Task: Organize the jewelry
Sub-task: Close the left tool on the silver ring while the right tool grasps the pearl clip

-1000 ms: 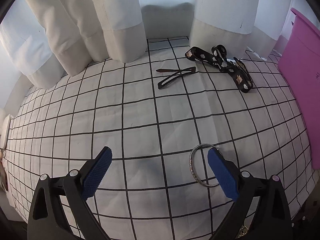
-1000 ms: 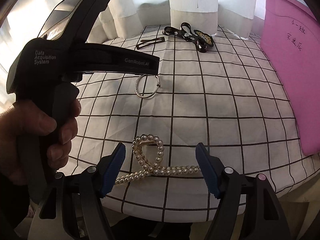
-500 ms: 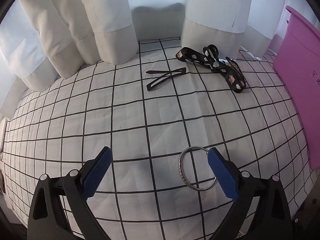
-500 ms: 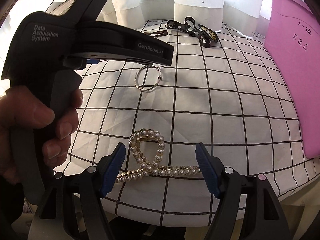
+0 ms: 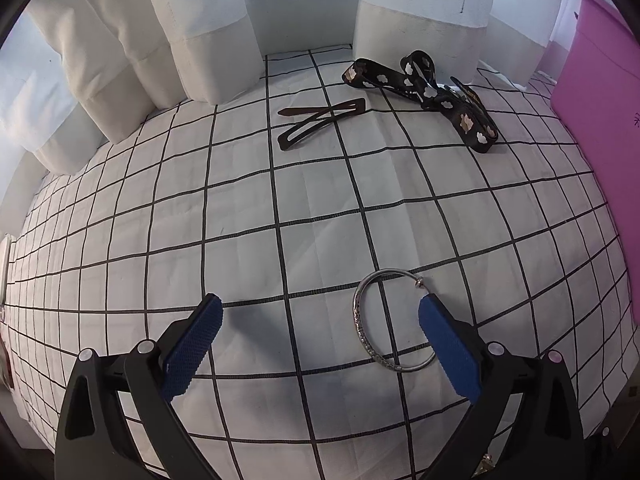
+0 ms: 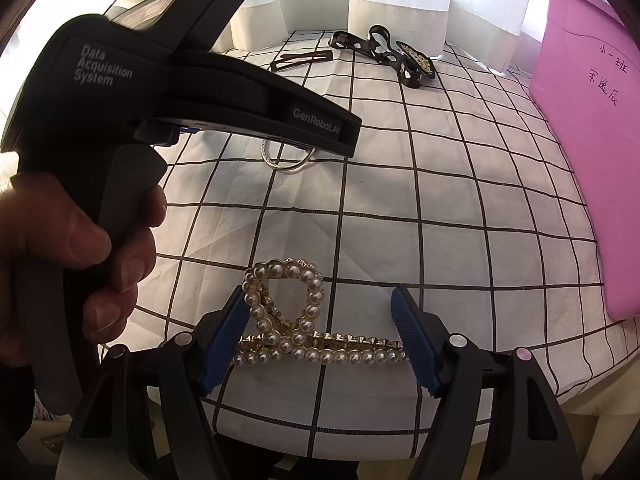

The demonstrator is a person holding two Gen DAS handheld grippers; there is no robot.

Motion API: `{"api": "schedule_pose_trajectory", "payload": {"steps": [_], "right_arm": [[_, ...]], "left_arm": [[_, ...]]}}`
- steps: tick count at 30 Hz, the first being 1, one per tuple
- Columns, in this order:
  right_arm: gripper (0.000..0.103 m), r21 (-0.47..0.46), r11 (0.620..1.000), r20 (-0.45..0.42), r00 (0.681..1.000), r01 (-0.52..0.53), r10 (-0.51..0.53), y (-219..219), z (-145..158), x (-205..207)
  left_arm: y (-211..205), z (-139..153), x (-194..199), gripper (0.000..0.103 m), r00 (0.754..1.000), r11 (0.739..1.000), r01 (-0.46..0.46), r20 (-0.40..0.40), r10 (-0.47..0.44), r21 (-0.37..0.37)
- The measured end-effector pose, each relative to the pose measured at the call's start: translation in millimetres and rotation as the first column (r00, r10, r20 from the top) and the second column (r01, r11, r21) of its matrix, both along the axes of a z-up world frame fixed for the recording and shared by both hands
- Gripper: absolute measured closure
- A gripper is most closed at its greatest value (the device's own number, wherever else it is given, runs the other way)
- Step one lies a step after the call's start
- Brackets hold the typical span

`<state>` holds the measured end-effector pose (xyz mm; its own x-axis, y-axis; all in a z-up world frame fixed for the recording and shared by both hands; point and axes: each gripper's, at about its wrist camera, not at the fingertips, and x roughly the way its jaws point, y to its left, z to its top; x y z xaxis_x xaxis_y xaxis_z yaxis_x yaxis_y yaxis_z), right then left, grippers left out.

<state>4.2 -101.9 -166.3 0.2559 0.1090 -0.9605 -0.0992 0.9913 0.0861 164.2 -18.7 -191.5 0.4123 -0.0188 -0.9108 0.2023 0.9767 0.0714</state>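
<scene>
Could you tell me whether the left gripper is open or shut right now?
Open: the left gripper has its blue pads wide apart, and the silver bangle lies flat on the cloth between them, ungripped.

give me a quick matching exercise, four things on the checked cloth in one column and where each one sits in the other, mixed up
Things:
1. thin silver bangle with a small bead
2. gold hair claw set with pearls
3. flat dark brown snap hair clips
4. black ribbon bow printed with pale flowers

Places:
A. far end of the cloth, left of the bow
B. between the open jaws of the right gripper
C. far end of the cloth, close to the pink board
D. just inside the right-hand finger of the open left gripper

Pairs: 1-D, 2-B, 3-A, 4-C
</scene>
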Motion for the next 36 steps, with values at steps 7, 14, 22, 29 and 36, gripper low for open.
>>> {"api": "schedule_pose_trajectory", "payload": {"steps": [7, 14, 22, 29, 36], "right_arm": [[0.033, -0.022, 1.0, 0.004, 1.0, -0.022, 0.022, 3.4, -0.2, 0.1], [0.033, -0.015, 1.0, 0.005, 1.0, -0.021, 0.021, 3.3, -0.2, 1.1], [0.033, -0.013, 1.0, 0.006, 1.0, -0.021, 0.021, 3.8, -1.0, 2.0], [0.033, -0.009, 1.0, 0.004, 1.0, -0.019, 0.02, 5.6, -1.2, 3.2], [0.032, -0.008, 1.0, 0.006, 1.0, -0.021, 0.021, 5.7, -2.5, 4.1]], "left_arm": [[17.6, -4.3, -1.3, 0.005, 1.0, 0.999, -0.01, -0.028, 0.009, -0.053], [36.4, 9.0, -3.6, 0.006, 0.999, 0.994, -0.016, 0.029, 0.019, -0.106], [22.4, 9.4, -7.8, 0.005, 0.999, 0.996, 0.032, 0.018, -0.031, -0.088], [34.4, 8.6, -10.8, 0.006, 0.998, 0.986, 0.054, -0.004, -0.056, -0.16], [30.7, 11.1, -18.6, 0.006, 0.995, 0.981, 0.094, -0.009, -0.097, -0.172]]}}
